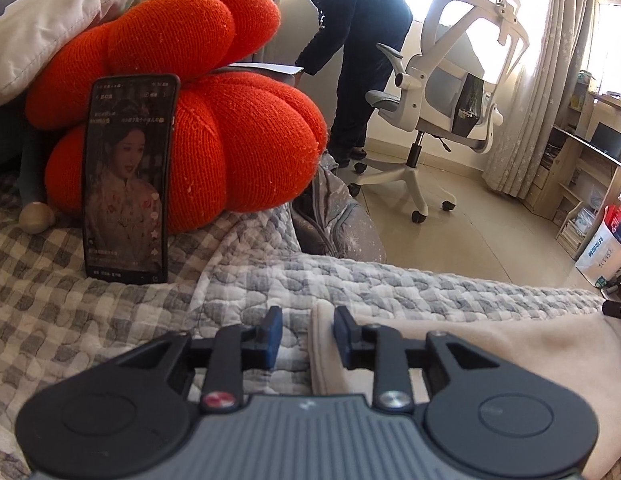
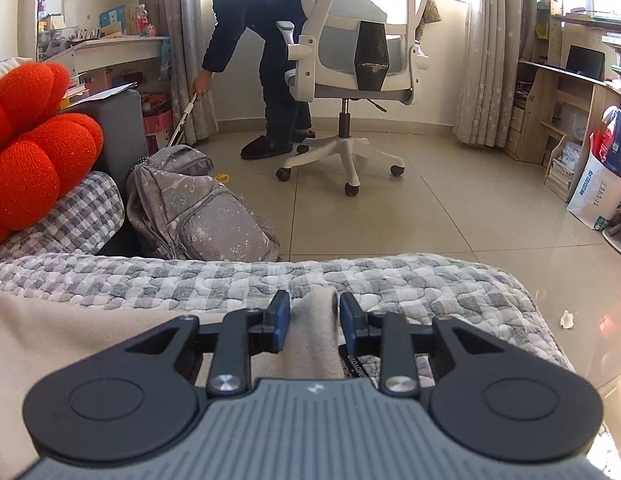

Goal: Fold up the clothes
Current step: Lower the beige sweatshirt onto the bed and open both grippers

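A beige fleece garment (image 1: 490, 344) lies flat on a grey checked quilt (image 1: 110, 312). My left gripper (image 1: 307, 334) is open, its jaws astride the garment's left edge, low over the quilt. In the right wrist view the same garment (image 2: 70, 328) spreads to the left. My right gripper (image 2: 314, 322) is open, with a raised fold of the beige cloth (image 2: 314, 336) standing between its blue pads; the pads do not press it.
A phone (image 1: 126, 180) leans upright against an orange knitted cushion (image 1: 214, 120) on the quilt. A grey backpack (image 2: 194, 208) sits on the floor by the bed edge. A white office chair (image 2: 350, 72) and a bending person (image 2: 250, 40) are beyond.
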The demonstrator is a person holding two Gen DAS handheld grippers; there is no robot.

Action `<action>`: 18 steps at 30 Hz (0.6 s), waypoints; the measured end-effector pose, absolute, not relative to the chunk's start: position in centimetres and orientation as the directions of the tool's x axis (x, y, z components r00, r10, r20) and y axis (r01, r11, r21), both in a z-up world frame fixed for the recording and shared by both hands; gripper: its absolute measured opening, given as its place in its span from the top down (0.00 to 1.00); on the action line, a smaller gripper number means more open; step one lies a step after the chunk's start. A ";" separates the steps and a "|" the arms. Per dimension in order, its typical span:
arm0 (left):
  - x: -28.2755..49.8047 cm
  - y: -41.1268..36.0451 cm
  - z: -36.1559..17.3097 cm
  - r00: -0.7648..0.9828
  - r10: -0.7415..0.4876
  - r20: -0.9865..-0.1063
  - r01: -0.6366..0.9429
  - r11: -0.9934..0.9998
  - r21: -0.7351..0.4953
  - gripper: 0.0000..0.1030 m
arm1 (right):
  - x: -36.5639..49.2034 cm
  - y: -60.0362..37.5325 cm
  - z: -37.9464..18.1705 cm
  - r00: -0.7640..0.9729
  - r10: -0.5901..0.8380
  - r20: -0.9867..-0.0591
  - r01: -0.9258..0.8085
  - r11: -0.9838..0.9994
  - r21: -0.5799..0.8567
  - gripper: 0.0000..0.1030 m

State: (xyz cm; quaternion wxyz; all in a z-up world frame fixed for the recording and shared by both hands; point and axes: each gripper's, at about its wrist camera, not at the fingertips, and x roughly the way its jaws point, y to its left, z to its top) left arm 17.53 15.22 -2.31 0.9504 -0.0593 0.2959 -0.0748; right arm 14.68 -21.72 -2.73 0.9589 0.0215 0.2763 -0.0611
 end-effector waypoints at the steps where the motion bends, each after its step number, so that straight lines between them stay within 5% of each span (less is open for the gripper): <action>1: 17.3 15.0 -1.7 0.820 -0.180 -0.543 0.115 0.982 -0.152 0.71 | 14.4 -21.6 -2.4 0.847 -0.110 -0.521 0.131 0.991 0.003 0.59; 7: 16.4 12.2 0.6 0.818 -0.261 -0.512 0.204 0.965 -0.165 0.59 | 13.6 -19.4 -0.8 0.872 -0.058 -0.485 0.076 0.997 0.017 0.58; 18: 18.1 7.1 -3.3 0.743 -0.272 -0.611 0.270 0.958 -0.098 0.59 | 14.8 -15.6 -3.5 0.823 0.029 -0.568 -0.037 0.999 -0.003 0.58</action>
